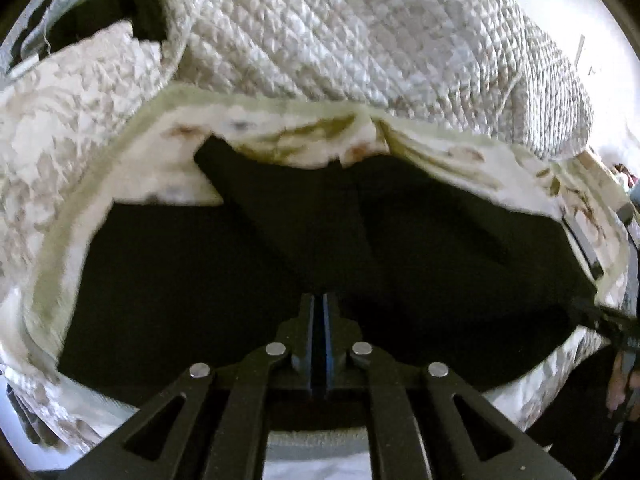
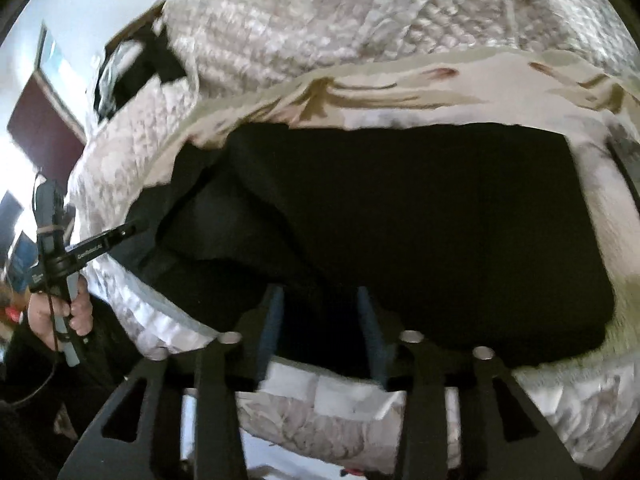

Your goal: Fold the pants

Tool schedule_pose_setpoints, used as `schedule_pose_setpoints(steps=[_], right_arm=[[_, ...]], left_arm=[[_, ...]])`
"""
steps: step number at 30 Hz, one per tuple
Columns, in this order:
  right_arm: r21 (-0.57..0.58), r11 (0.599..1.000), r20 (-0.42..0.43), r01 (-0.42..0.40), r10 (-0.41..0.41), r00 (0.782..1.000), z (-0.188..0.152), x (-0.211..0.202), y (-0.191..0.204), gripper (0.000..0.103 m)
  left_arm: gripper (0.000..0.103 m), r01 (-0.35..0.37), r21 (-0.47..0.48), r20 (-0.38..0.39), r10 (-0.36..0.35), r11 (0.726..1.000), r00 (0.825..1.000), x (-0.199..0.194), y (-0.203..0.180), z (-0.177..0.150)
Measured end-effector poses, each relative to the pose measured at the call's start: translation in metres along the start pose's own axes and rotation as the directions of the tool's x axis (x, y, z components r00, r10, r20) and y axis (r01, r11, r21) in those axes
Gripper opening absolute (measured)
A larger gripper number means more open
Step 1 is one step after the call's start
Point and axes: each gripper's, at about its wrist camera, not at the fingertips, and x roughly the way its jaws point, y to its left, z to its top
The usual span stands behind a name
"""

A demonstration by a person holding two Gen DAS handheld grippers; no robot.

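Left gripper (image 1: 320,312) pinched shut on the black pants (image 1: 280,264), right gripper (image 2: 320,300) spread open — soft, limp fabric, best grabbed at the near hem.

- You have a white quilted bedspread (image 1: 360,32) bunched up high across the far side of the bed.
- Nearer you lies a pale floral sheet (image 2: 400,92) with brown and olive marks, its edge banded in pale green.
- At the far left, between folds of quilting, sits a dark item (image 2: 132,68) you cannot identify.
- A dark red panel (image 2: 44,128) stands against the white wall (image 2: 88,0).
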Motion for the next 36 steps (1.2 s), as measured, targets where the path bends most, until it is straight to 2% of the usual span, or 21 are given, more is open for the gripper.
schedule_pose_setpoints(steps=[2,4,9,13,14,15,16,17,18,20,23,26,28,30,31,34,36], right_arm=[[0.064,0.998,0.022,0.012,-0.013,1.0,-0.003,-0.007,-0.009,0.048],[0.131,0.991,0.032,0.015,-0.02,0.999,-0.006,-0.011,-0.018,0.048],[0.29,0.957,0.027,0.027,-0.036,0.999,-0.018,-0.016,-0.041,0.048],[0.364,0.931,0.038,0.015,-0.031,0.999,-0.022,-0.019,-0.058,0.048],[0.378,0.926,0.048,0.013,-0.033,0.998,-0.022,-0.02,-0.061,0.048],[0.399,0.917,0.057,0.016,-0.043,0.997,-0.021,-0.022,-0.065,0.048],[0.411,0.911,0.061,0.018,-0.047,0.997,-0.021,-0.022,-0.067,0.048],[0.427,0.904,0.063,0.019,-0.051,0.997,-0.02,-0.023,-0.069,0.048],[0.439,0.898,0.066,0.021,-0.056,0.996,-0.02,-0.024,-0.07,0.048],[0.454,0.89,0.072,0.031,-0.072,0.995,-0.021,-0.026,-0.071,0.048],[0.474,0.879,0.085,0.043,-0.094,0.992,-0.023,-0.029,-0.074,0.048],[0.485,0.873,0.1,0.048,-0.109,0.989,-0.024,-0.031,-0.079,0.048],[0.498,0.866,0.116,0.041,-0.113,0.987,-0.024,-0.031,-0.083,0.048],[0.511,0.859,0.131,0.037,-0.121,0.984,-0.022,-0.032,-0.084,0.048],[0.513,0.858,0.14,0.04,-0.13,0.982,-0.022,-0.032,-0.084,0.048],[0.509,0.859,0.142,0.059,-0.152,0.978,-0.02,-0.028,-0.083,0.048],[0.515,0.855,0.15,0.058,-0.157,0.976,-0.02,-0.028,-0.083,0.048]], left_arm=[[0.038,-0.007,0.022,0.027,0.006,1.0,1.0,0.002,-0.006,0.012],[0.05,-0.02,0.045,0.043,0.018,0.999,0.999,0.01,-0.014,0.023],[0.05,-0.059,0.105,0.002,0.059,0.993,0.998,0.054,-0.032,0.043],[0.05,-0.111,0.134,-0.046,0.118,0.985,0.992,0.092,-0.037,0.044],[0.051,-0.127,0.146,-0.031,0.133,0.981,0.991,0.096,-0.038,0.045],[0.05,-0.137,0.159,-0.015,0.142,0.978,0.99,0.096,-0.039,0.045],[0.041,-0.149,0.172,-0.004,0.151,0.974,0.988,0.096,-0.041,0.046],[0.016,-0.155,0.175,0.0,0.158,0.972,0.987,0.096,-0.041,0.047],[0.008,-0.152,0.176,-0.009,0.156,0.973,0.988,0.096,-0.04,0.047],[0.005,-0.144,0.161,0.0,0.146,0.976,0.989,0.092,-0.035,0.046],[0.005,-0.147,0.09,0.077,0.141,0.985,0.987,0.06,-0.019,0.042],[0.005,-0.165,-0.022,0.177,0.166,0.986,0.97,0.013,0.01,0.028],[0.005,-0.181,-0.109,0.212,0.201,0.977,0.956,-0.011,0.033,0.013],[0.005,-0.193,-0.194,0.216,0.234,0.962,0.948,-0.026,0.056,-0.005],[0.005,-0.194,-0.232,0.201,0.242,0.953,0.949,-0.029,0.066,-0.016],[0.005,-0.181,-0.28,0.143,0.228,0.943,0.963,-0.02,0.085,-0.036],[0.005,-0.139,-0.323,0.111,0.183,0.936,0.977,-0.013,0.096,-0.041]])
